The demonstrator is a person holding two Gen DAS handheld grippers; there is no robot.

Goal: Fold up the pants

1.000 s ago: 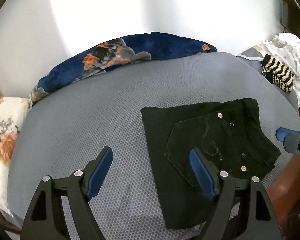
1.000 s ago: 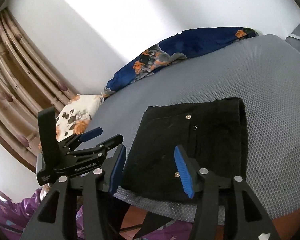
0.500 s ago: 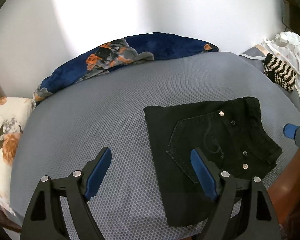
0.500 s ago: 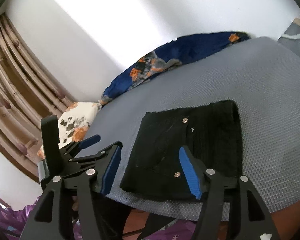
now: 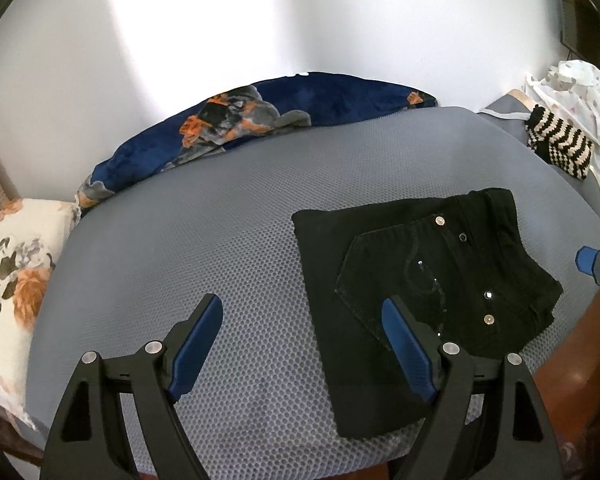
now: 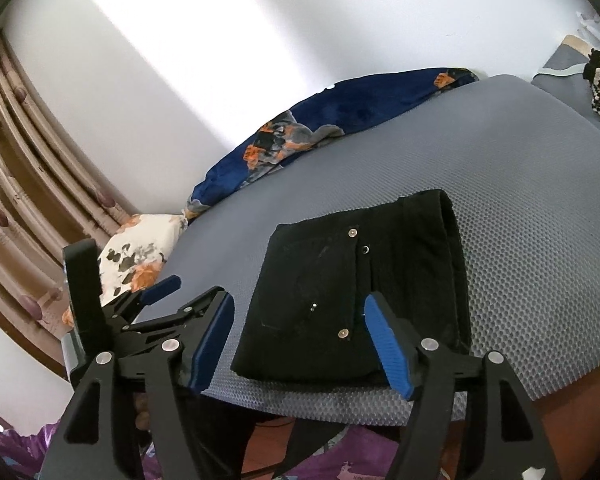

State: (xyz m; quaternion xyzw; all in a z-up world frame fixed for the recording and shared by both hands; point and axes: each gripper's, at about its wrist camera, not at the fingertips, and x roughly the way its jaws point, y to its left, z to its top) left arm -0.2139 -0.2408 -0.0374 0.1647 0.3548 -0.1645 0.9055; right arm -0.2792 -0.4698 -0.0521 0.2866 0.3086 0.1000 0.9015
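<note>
While both grippers hang over the near edge of the grey mesh mattress (image 5: 228,248), the black pants (image 5: 416,280) lie folded into a compact rectangle at the mattress's near right corner, back pocket and metal rivets facing up, waistband toward the right edge.

Left gripper (image 5: 302,344): jaws well apart, nothing between them; the blue pads hover above bare mesh on one side and the pants' left part on the other, no contact visible.

Right gripper (image 6: 298,340): jaws opening, pants seen in the gap beyond the pads, but the pads do not press on the cloth. Its blue fingertip also shows at the right margin of the left wrist view.

In the right wrist view the left gripper sits just beside the near edge, left of the pants.

Far edge of mattress: navy floral blanket (image 5: 260,128) bunched against the white wall. Far left corner: cream floral pillow (image 5: 16,256). Far right corner: black-and-cream striped knit (image 5: 560,144) with white cloth (image 5: 576,92) behind it. Curtain (image 6: 24,184) at left.
</note>
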